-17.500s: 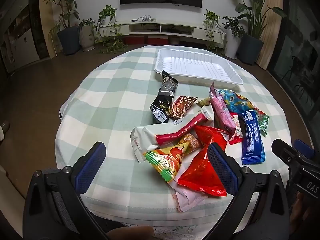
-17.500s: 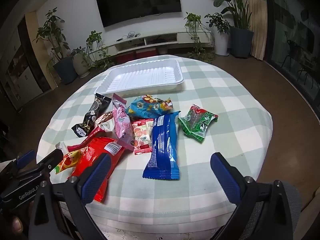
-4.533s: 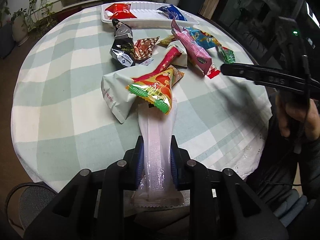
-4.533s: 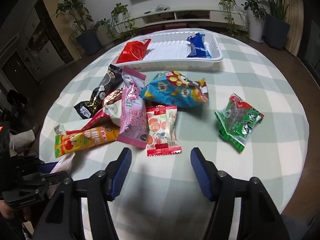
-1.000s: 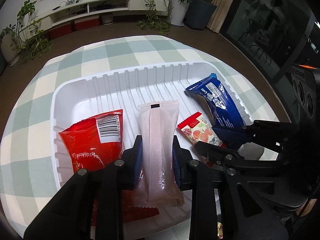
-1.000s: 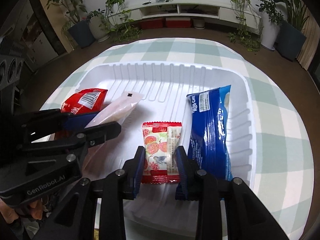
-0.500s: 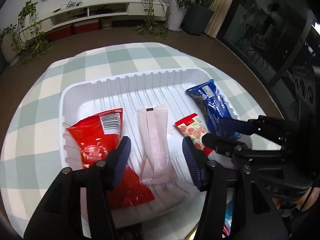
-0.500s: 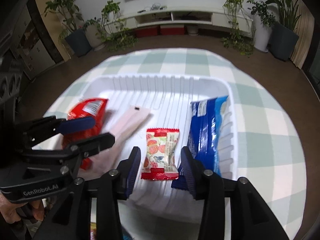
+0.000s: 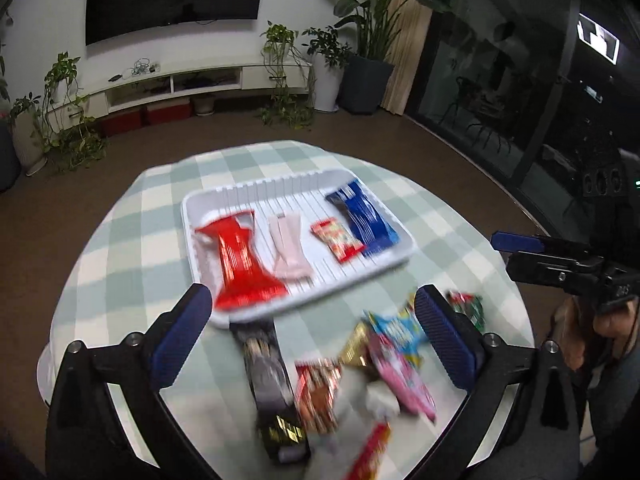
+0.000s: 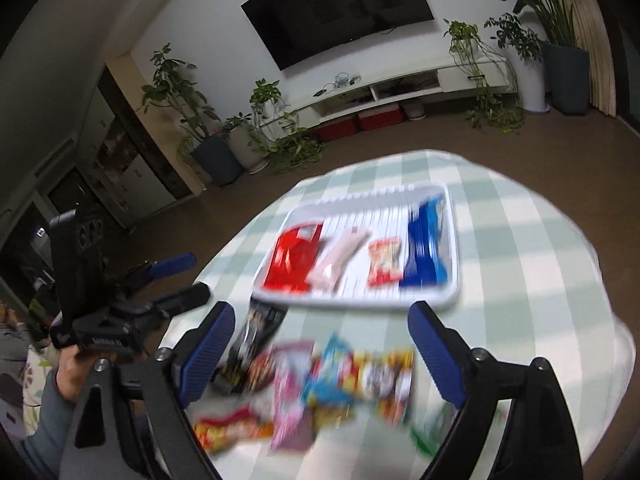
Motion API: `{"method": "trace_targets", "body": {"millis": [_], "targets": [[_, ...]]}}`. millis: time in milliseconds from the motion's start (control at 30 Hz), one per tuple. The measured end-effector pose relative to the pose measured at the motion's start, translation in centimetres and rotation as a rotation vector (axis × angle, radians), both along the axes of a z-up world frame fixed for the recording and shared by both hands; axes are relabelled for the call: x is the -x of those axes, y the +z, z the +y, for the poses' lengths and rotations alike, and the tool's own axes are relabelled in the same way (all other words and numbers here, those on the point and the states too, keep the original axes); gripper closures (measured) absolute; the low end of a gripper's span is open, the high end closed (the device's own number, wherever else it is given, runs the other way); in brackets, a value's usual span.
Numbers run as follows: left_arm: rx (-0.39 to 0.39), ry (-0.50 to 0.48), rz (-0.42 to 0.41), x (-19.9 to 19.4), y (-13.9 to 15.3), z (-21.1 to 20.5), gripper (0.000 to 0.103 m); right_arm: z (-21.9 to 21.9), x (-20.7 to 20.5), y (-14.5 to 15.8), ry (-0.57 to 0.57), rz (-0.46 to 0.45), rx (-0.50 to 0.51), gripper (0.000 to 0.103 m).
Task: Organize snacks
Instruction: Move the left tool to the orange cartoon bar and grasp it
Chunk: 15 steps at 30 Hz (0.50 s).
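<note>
A white tray (image 9: 192, 216) (image 10: 451, 288) holds a red packet (image 9: 240, 264) (image 10: 292, 260), a pale pink packet (image 9: 288, 248) (image 10: 340, 256), a small red fruit packet (image 9: 338, 240) (image 10: 385, 262) and a blue packet (image 9: 366, 216) (image 10: 424, 248). Loose snacks lie nearer: a black packet (image 9: 268, 384) (image 10: 256, 336), a pink one (image 9: 400, 376) (image 10: 288, 392), a blue-yellow one (image 9: 398, 330) (image 10: 360, 380). My left gripper (image 9: 312, 332) is open and empty above the loose snacks. My right gripper (image 10: 320, 352) is open and empty, also above them. Both views are blurred.
The round table has a green-and-white checked cloth (image 9: 120, 240) (image 10: 520, 280). A green packet (image 9: 466, 308) lies at the right. The right gripper shows at the right of the left wrist view (image 9: 560, 264). The floor, potted plants and a TV console lie beyond.
Both grippers have opened wide and pulled back and up from the tray. The pale pink packet and the small red packet now lie in the tray. The loose snacks are back in view.
</note>
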State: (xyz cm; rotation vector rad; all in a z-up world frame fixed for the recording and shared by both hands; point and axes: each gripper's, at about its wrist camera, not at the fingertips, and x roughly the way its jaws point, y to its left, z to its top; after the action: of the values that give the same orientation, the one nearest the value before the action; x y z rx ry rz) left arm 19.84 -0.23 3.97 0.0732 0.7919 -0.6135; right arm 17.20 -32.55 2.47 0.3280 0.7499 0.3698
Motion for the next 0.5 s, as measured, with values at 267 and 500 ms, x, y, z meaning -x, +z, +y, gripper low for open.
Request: {"method": "trace_targets", "body": {"millis": [267, 500], "targets": [[-0.093, -0.077, 0.065, 8.8, -4.1, 1.7, 0.002, -0.1, 7.4, -5.1, -0.009, 0.084, -0.063, 0.014], [-0.236, -0.193, 0.095, 14.3, -7.9, -0.7, 0.05, 0.9, 8.8, -7.0, -0.001, 0.118, -0.067, 0.019]]}}
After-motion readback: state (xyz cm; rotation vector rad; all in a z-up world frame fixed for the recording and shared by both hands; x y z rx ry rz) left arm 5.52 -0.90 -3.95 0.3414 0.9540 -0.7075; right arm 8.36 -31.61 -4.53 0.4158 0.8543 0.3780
